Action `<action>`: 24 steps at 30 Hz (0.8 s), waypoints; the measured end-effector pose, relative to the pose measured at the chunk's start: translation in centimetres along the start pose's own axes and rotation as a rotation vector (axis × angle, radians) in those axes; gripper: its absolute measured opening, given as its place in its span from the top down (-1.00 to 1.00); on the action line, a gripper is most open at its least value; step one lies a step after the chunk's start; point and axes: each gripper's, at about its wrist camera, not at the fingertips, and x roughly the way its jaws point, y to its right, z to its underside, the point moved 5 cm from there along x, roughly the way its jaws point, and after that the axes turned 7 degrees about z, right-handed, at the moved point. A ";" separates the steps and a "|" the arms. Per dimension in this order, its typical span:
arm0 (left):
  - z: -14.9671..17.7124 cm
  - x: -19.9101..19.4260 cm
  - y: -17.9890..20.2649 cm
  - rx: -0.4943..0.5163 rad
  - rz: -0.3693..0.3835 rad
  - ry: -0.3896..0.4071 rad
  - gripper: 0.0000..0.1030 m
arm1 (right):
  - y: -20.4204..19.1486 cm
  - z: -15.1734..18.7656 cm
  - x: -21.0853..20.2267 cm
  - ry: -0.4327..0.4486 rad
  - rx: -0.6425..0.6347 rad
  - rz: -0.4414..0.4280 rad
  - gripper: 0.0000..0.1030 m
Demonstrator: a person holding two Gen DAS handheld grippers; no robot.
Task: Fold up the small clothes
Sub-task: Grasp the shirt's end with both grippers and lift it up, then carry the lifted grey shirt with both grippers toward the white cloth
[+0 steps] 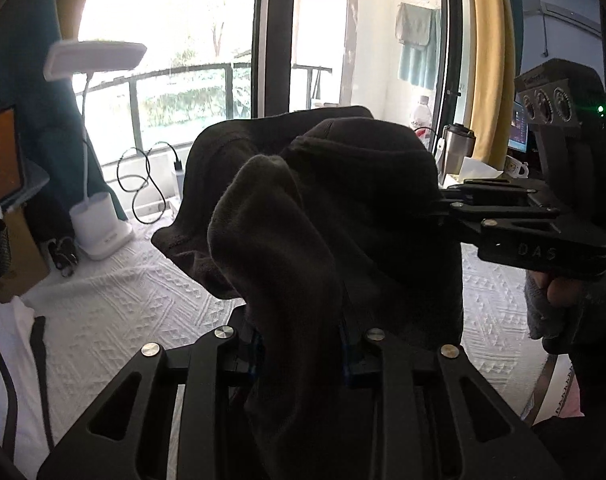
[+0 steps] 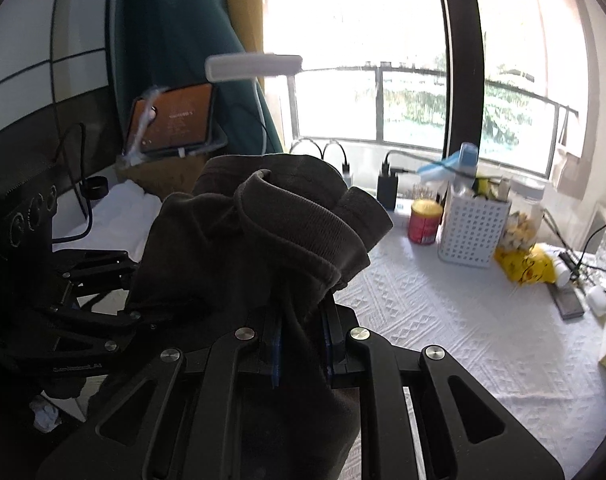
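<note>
Both hand-held grippers, left [image 1: 303, 344] and right [image 2: 303, 340], clamp the dark garment [image 1: 323, 200]; "DAS" shows on one.

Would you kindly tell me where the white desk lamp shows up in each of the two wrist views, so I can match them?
Left wrist view: the white desk lamp stands at the left on the white tablecloth, its flat head high near the window.
Right wrist view: only the lamp's flat head shows, upper centre-left, beside the teal curtain; its base is hidden.
Shared landmark: the dark garment held by both grippers.
</note>
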 end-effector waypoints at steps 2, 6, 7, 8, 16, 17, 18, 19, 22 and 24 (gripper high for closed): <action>-0.1 -0.8 0.4 0.001 -0.005 0.019 0.50 | -0.4 -0.3 -1.2 0.026 -0.006 0.003 0.69; -0.5 -2.7 1.1 0.007 -0.007 0.063 0.50 | -1.0 -1.0 -3.4 0.074 -0.019 0.005 0.69; -0.5 -3.2 1.3 0.010 -0.008 0.073 0.50 | -1.2 -1.3 -3.9 0.085 -0.024 0.006 0.69; -0.7 -3.7 1.4 0.015 -0.012 0.086 0.50 | -1.4 -1.5 -4.3 0.096 -0.030 0.006 0.69; -1.6 -6.7 1.8 0.041 -0.031 0.168 0.51 | -3.3 -3.4 -7.9 0.184 -0.071 0.009 0.70; -1.7 -7.1 1.8 0.042 -0.033 0.178 0.51 | -3.6 -3.6 -8.3 0.193 -0.077 0.008 0.70; -1.8 -7.5 1.7 0.043 -0.037 0.188 0.51 | -3.9 -3.8 -8.6 0.204 -0.084 0.008 0.70; -1.9 -7.9 1.6 0.042 -0.041 0.199 0.51 | -4.3 -4.1 -9.0 0.214 -0.091 0.005 0.70; -2.1 -8.7 1.6 0.042 -0.046 0.223 0.51 | -5.4 -4.9 -10.0 0.241 -0.117 -0.006 0.70; -2.3 -9.5 1.4 0.044 -0.052 0.242 0.51 | -6.2 -5.4 -10.7 0.260 -0.131 -0.012 0.71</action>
